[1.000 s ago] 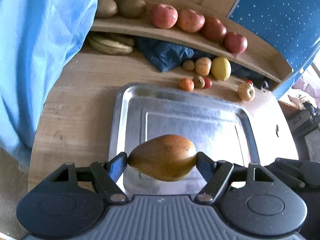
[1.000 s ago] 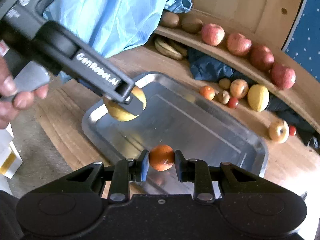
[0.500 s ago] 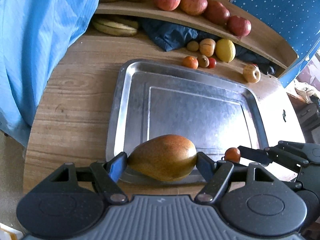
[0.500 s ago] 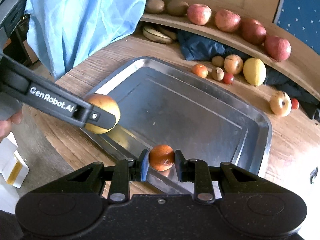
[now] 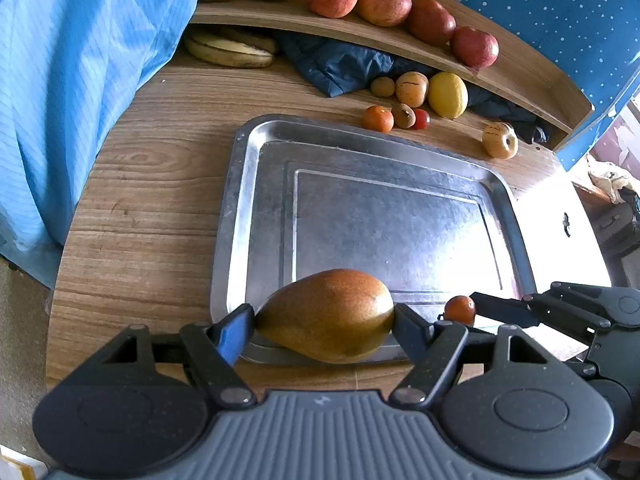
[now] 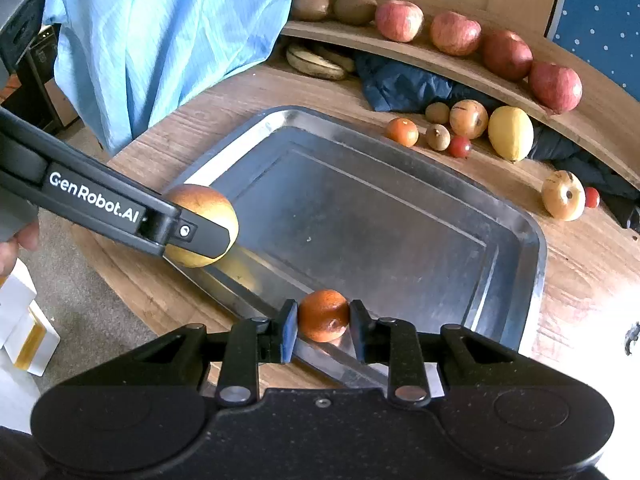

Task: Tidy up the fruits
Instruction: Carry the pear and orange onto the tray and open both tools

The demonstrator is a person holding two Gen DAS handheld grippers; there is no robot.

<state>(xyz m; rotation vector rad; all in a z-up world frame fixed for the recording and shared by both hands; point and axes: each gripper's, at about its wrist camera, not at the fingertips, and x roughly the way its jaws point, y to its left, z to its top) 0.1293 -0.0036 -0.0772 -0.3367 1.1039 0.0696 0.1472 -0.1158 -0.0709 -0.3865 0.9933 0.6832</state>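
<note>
1. L gripper (image 5: 324, 316), bottom centre of left wrist view: jaws clamped end-to-end on pear (image 5: 326, 314), held over near rim of tray (image 5: 240, 208).
2. R gripper (image 6: 323, 316), bottom centre of right wrist view: jaws nearly closed, pinching small orange fruit (image 6: 323, 315), also over near rim.
3. Step, my read: carrying both fruits in; tray interior bare. Next: push fwd past rim, lower, release apart from each other.
4. Far: loose fruits (image 5: 412, 104) on table (image 5: 140, 200) beyond tray, apples (image 5: 400, 8) on shelf top of frame, bananas (image 5: 230, 50), blue cloth (image 5: 72, 80) left. Nothing blocks the tray.
</note>
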